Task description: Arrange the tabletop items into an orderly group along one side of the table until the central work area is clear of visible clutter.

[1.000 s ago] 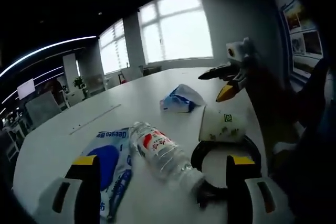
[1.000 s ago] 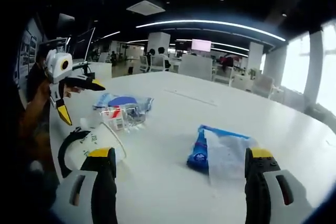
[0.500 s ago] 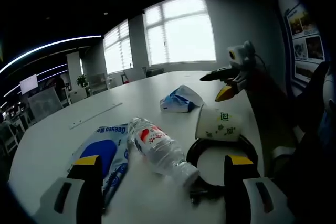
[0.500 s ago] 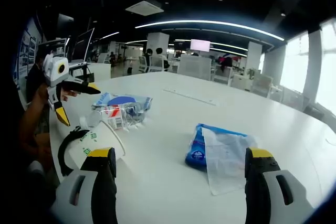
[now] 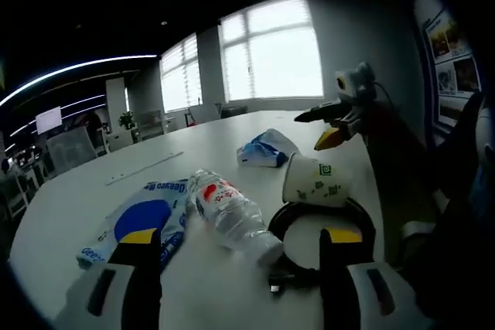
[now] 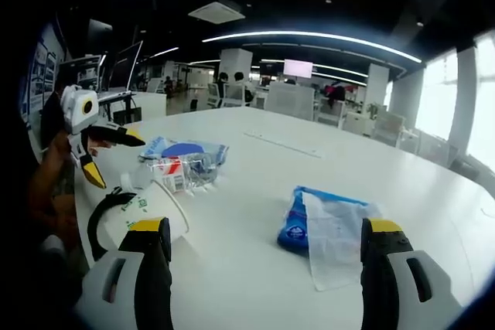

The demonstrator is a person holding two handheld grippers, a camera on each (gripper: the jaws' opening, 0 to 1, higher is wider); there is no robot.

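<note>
Left gripper view: left gripper (image 5: 232,268) jaws spread, empty, above plastic water bottle (image 5: 230,218) lying beside paper cup (image 5: 315,183). Looks slick, light, crushable; best pinched mid-body. Right gripper (image 6: 263,268) also agape, near soft tissue pack (image 6: 321,226).

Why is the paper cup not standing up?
It is tipped on its side. In the left gripper view the paper cup lies on the white table, its open mouth facing the water bottle. Why it fell, the pictures cannot tell.

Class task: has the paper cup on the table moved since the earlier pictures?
Cannot tell. The paper cup keeps its place beside the bottle and black ring; the camera shifted.
</note>
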